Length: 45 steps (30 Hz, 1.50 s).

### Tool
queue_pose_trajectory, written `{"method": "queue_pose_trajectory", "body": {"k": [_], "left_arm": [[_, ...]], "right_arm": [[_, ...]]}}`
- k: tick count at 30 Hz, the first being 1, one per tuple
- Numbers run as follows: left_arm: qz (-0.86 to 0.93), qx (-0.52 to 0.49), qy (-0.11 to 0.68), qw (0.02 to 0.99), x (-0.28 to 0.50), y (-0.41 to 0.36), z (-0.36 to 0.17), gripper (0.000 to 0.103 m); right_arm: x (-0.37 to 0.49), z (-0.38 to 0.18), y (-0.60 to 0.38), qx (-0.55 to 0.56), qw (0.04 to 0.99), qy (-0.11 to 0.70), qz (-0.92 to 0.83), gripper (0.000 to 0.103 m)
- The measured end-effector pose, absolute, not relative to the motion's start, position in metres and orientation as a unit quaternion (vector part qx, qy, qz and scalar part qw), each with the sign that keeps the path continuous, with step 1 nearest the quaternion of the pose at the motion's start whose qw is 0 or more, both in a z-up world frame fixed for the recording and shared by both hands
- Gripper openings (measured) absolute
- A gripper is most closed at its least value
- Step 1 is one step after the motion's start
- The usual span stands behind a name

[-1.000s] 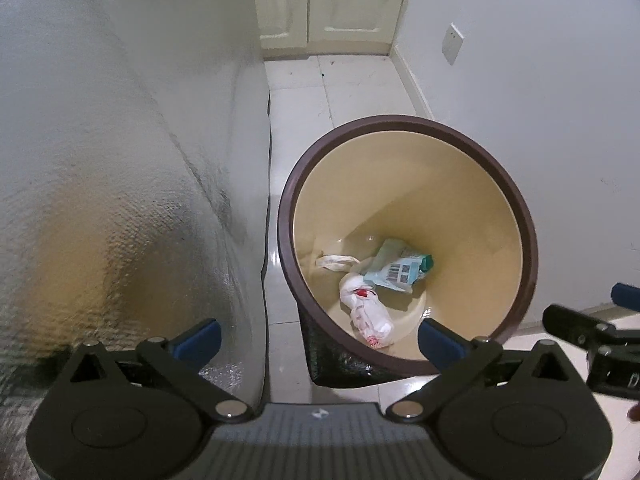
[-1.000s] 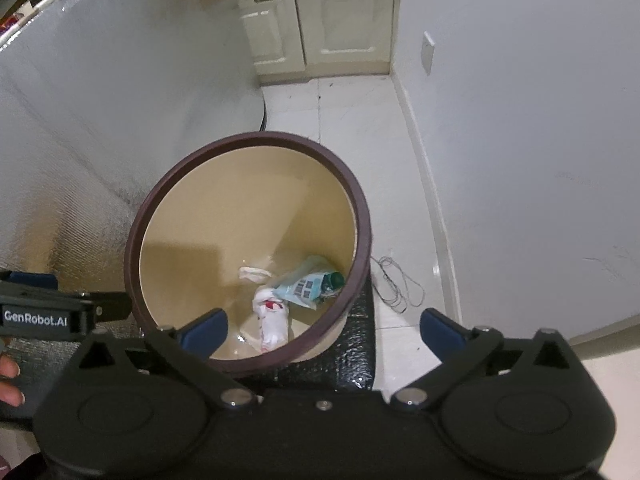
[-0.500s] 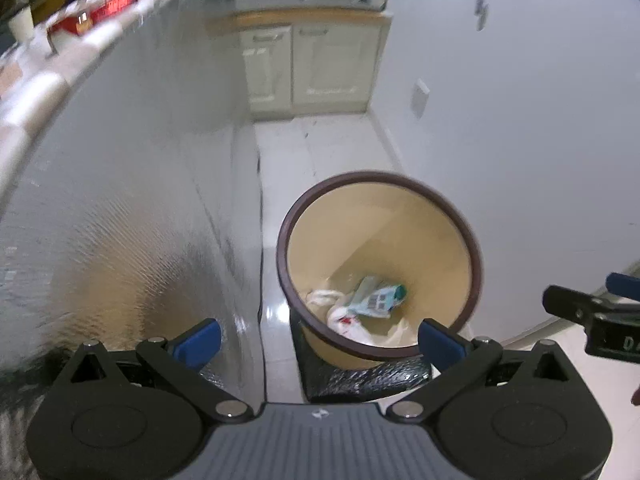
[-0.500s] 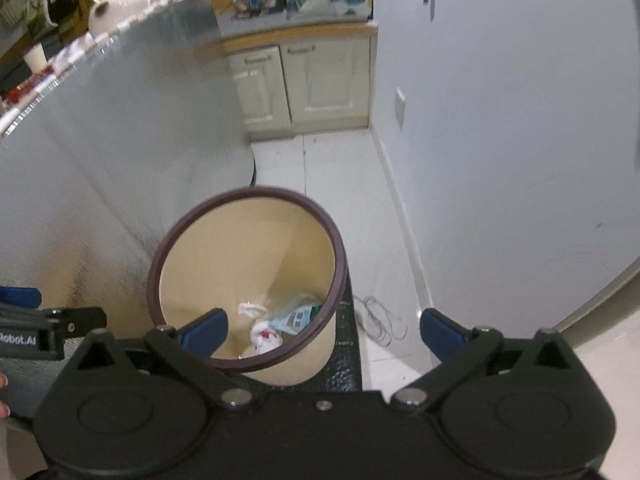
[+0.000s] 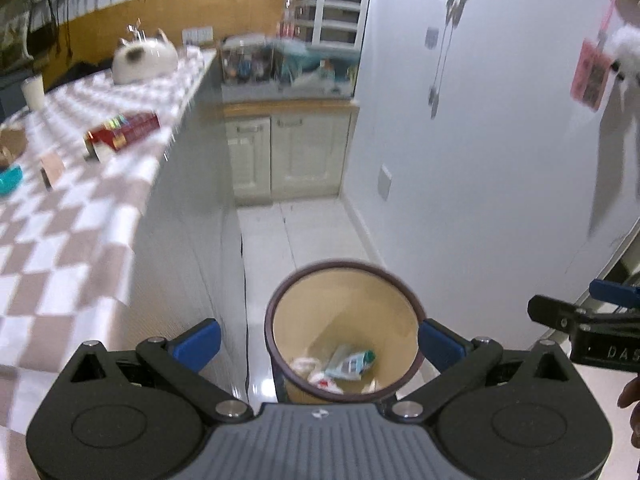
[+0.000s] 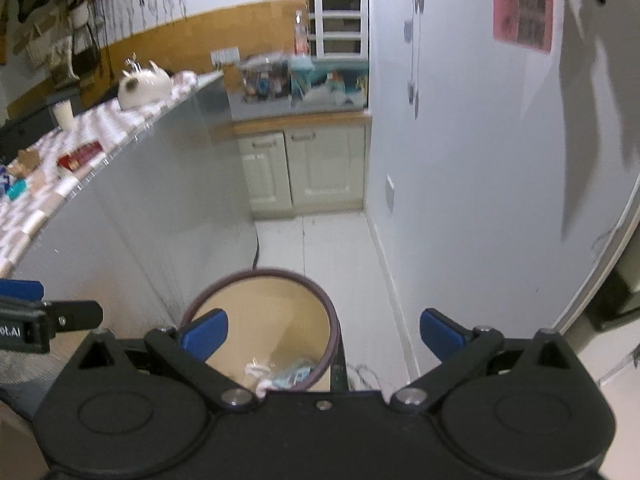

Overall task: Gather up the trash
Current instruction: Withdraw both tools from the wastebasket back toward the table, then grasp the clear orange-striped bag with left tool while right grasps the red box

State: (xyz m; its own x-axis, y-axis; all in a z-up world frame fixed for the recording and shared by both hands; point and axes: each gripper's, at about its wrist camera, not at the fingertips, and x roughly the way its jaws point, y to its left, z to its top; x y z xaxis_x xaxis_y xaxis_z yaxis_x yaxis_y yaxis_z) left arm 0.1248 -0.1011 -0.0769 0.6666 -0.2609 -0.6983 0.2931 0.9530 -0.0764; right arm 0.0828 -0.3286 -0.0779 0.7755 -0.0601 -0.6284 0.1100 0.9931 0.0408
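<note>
The checkered counter [image 5: 72, 216] runs up and to the left of both sets of fingers, a white wall [image 5: 480, 160] to their right, and the brown-rimmed waste bin [image 5: 343, 276] stands on the tiled floor [image 5: 304, 236] straight below and ahead. The left gripper [image 5: 318, 340], nearer the counter, and the right gripper [image 6: 322, 330] both have fingers spread wide and empty. The red packet [image 5: 124, 134] lies forward-left, long axis pointing across the counter, while wrappers [image 5: 348, 364] rest in the bin's bottom.
</note>
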Motion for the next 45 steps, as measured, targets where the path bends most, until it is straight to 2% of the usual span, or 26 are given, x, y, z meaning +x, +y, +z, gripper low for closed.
{"method": "queue_pose_trajectory", "body": {"k": [11, 18, 31, 45], "left_arm": [[-0.131, 0.013, 0.273, 0.953, 0.092, -0.062, -0.014, 0.103], [-0.082, 0.003, 0.229, 0.970, 0.085, -0.019, 0.009, 0.103], [0.031, -0.028, 0.238, 0.970, 0.105, 0.086, -0.001, 0.103], [0.150, -0.069, 0.252, 0.954, 0.201, 0.182, -0.026, 0.103]], "right_arm": [[0.061, -0.031, -0.301, 0.022, 0.971, 0.236, -0.013, 0.103], [0.067, -0.013, -0.271, 0.027, 0.979, 0.198, 0.041, 0.103], [0.100, -0.007, -0.194, 0.006, 0.980, 0.168, 0.111, 0.103], [0.131, -0.025, -0.129, -0.052, 0.980, 0.142, 0.130, 0.103]]}}
